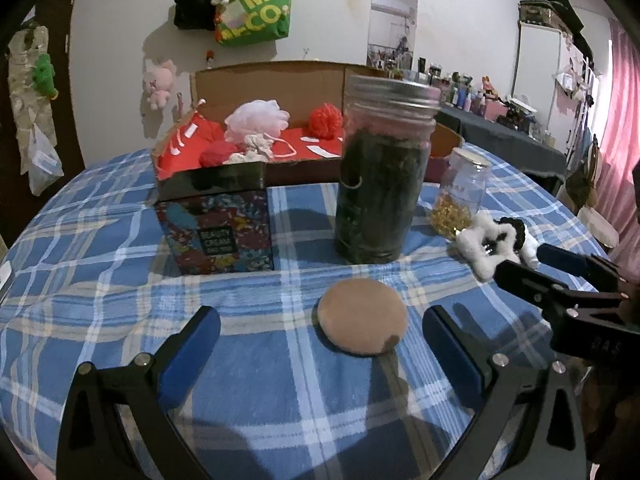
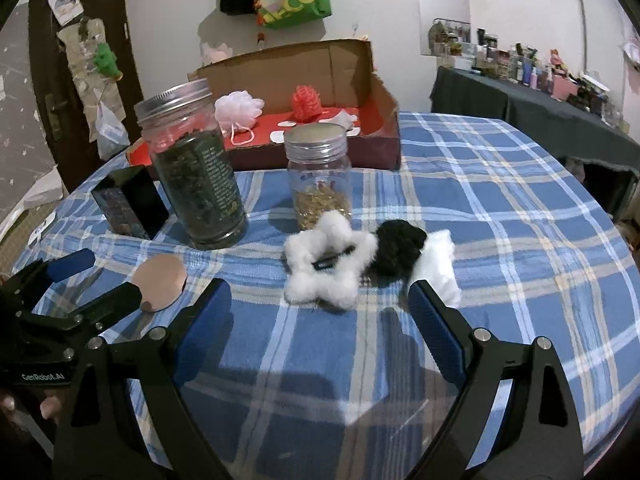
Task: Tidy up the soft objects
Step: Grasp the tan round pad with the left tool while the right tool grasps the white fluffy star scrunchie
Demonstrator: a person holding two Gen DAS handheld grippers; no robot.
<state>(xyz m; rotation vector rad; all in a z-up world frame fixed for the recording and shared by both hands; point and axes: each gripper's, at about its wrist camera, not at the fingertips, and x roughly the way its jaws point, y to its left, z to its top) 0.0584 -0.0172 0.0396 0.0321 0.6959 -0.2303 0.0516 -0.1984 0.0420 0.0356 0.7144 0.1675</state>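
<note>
L gripper (image 1: pixel 322 332) wide open, empty, round beige puff (image 1: pixel 362 311) btwn tips. R gripper (image 2: pixel 320 300) wide open, empty, near fluffy white star clip (image 2: pixel 328 266); bare plaid cloth (image 2: pixel 500 240) right.

Home bedroom: plaid bedspread (image 2: pixel 500 208), hanging tote bag (image 1: pixel 256 8)

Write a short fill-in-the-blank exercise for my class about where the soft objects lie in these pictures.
1. The round tan powder puff lies ahead of the ___ gripper.
2. The pale pink mesh bath pouf sits inside the open ___ box.
3. The white star-shaped fluffy hair clip lies on the blue ___ tablecloth.

Missing words: left; cardboard; plaid
</note>
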